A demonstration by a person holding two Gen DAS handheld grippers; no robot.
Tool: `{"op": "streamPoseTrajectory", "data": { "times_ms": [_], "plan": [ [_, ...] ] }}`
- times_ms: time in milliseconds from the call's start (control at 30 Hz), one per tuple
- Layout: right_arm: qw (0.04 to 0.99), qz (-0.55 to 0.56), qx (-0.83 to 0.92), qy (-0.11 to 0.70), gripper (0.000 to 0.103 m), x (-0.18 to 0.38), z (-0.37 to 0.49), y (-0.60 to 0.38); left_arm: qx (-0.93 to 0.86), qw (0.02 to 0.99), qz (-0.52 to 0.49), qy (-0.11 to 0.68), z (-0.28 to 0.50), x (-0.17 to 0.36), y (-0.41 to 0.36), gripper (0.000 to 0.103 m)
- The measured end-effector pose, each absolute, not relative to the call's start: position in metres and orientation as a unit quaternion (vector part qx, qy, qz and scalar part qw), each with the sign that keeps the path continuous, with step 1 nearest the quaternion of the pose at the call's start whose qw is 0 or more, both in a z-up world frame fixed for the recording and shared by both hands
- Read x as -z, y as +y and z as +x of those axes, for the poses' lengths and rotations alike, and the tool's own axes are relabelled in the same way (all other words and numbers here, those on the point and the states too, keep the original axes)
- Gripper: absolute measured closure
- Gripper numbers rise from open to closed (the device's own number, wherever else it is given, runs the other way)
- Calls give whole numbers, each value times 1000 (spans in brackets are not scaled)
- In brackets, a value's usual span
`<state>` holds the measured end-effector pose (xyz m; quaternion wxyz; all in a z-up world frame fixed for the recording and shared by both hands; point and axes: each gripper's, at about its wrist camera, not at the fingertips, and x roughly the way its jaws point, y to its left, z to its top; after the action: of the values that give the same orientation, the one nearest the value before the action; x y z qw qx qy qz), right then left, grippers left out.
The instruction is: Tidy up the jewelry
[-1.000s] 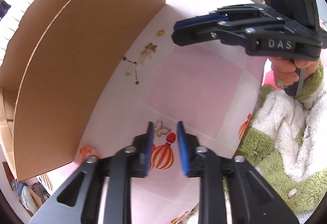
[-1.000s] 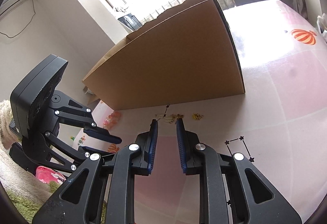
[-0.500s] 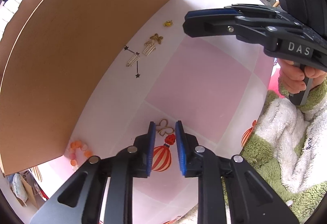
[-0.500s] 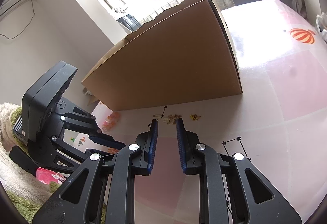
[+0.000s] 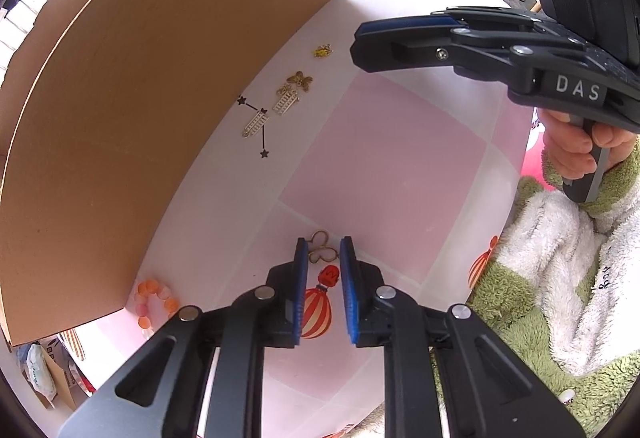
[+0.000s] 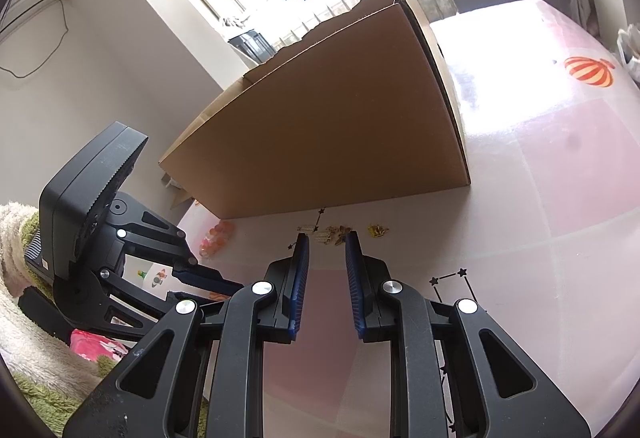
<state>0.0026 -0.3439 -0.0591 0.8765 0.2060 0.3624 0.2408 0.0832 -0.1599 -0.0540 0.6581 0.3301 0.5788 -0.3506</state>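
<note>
Gold wire bent into a butterfly outline, with a small red bead hanging from it, is what we are after: this butterfly earring (image 5: 321,251) lies flat on the pink-and-white tabletop (image 5: 384,158), right between the blue pads of our left hand-held gripper (image 5: 323,250), which points straight down at it. Its jaws have just been closing, narrowing from a clearly wider gap a second ago until the pads now flank the wire wings. Whether they already press on the metal we cannot tell; the earring looks to lie flat on the surface, not lifted. We judge the pick to be at the pinch stage, and thin wire lying flat may slip out as the pads meet.

Our right hand-held gripper (image 6: 327,238) hangs above the tabletop with a narrow gap between its pads and nothing in it, unchanged over the last second. Near the foot of the cardboard box (image 5: 160,98) the other pieces wait: two pale ladder-shaped earrings (image 5: 272,112), a bronze butterfly charm (image 5: 300,80), a yellow charm (image 5: 322,50) and a cluster of orange beads (image 5: 154,296).
</note>
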Motion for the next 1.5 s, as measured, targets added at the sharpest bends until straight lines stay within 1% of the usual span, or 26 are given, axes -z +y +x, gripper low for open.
{"op": "streamPoseTrajectory", "data": {
  "times_ms": [33,67,100,367,433,467,500,767,867,967,1067,1433,1500],
  "plan": [
    [876,206,-241,362,83,59,2,-344,352,659,330,577,82,53,-160,91],
    [876,206,-241,362,83,59,2,-344,353,659,331,576,79,56,-162,99],
    [877,206,-241,362,83,59,2,-344,354,657,330,578,82,53,-162,103],
    [877,207,-240,361,83,60,0,-343,361,664,325,568,82,36,-163,102],
    [876,207,-242,361,83,60,1,-342,355,663,330,571,83,36,-162,89],
    [876,207,-242,361,83,60,1,-342,352,663,329,573,85,35,-161,79],
    [877,207,-242,361,83,60,1,-342,355,664,325,573,85,34,-161,76],
    [876,208,-242,361,83,59,1,-350,361,652,339,574,84,43,-166,76],
    [876,208,-244,361,83,59,2,-350,366,651,339,573,85,42,-167,80],
    [876,208,-245,360,83,58,2,-351,373,649,344,568,82,43,-177,87],
    [876,208,-245,360,83,58,2,-353,375,650,344,564,81,40,-181,91],
    [875,208,-246,361,83,58,3,-354,377,652,341,562,78,43,-180,92],
    [875,208,-246,361,83,58,3,-354,379,652,340,562,78,41,-180,93]
  ]
}}
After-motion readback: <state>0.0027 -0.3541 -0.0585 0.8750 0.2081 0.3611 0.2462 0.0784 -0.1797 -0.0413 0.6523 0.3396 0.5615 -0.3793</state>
